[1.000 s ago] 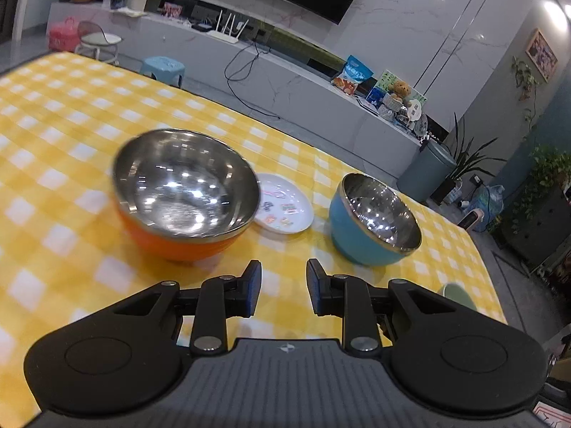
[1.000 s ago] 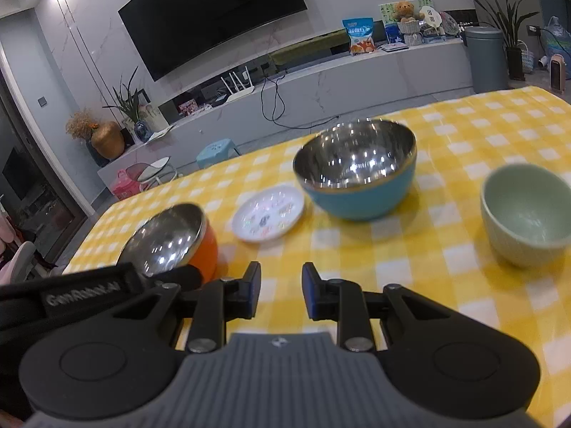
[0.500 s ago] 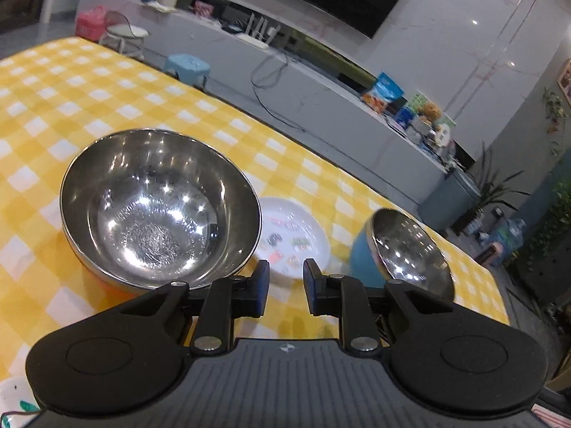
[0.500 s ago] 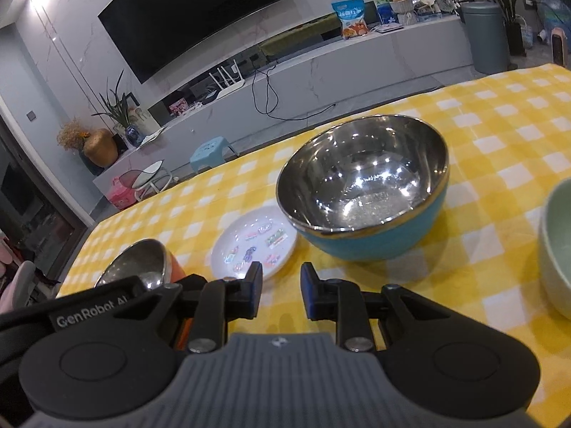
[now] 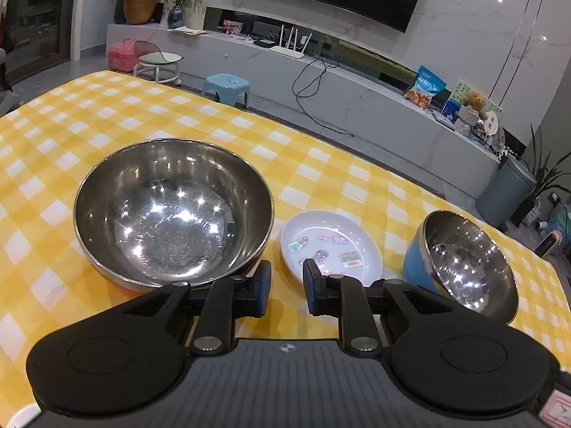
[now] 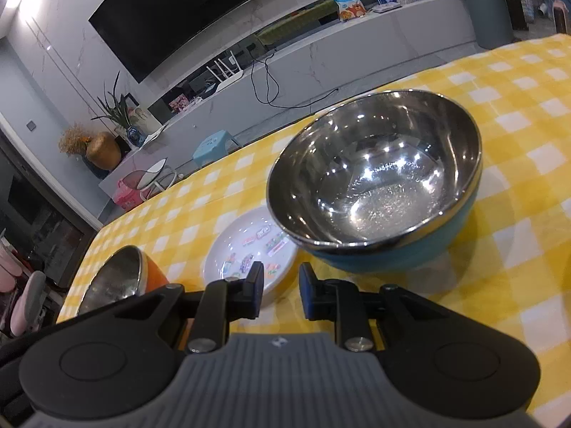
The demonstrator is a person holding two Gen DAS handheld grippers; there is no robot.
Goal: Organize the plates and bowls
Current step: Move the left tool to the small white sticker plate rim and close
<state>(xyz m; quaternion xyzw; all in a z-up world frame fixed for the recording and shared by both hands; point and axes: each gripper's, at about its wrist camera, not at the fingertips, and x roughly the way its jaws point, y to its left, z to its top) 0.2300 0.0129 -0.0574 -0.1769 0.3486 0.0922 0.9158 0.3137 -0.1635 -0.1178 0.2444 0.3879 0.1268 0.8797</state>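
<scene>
In the left wrist view the orange bowl [image 5: 173, 212] fills the middle left of the frame, its near rim just above the left finger of the left gripper [image 5: 286, 288]; the small white plate [image 5: 331, 246] lies right above the gap, and the blue bowl [image 5: 464, 265] sits at the right edge on the yellow checked tablecloth [image 5: 107, 114]. In the right wrist view the blue bowl [image 6: 374, 182] lies up and right of the right gripper [image 6: 281, 291], the plate [image 6: 249, 249] just above its left finger, the orange bowl [image 6: 119, 278] at lower left. Both pairs of fingers stand narrowly parted, grasping nothing and touching nothing.
</scene>
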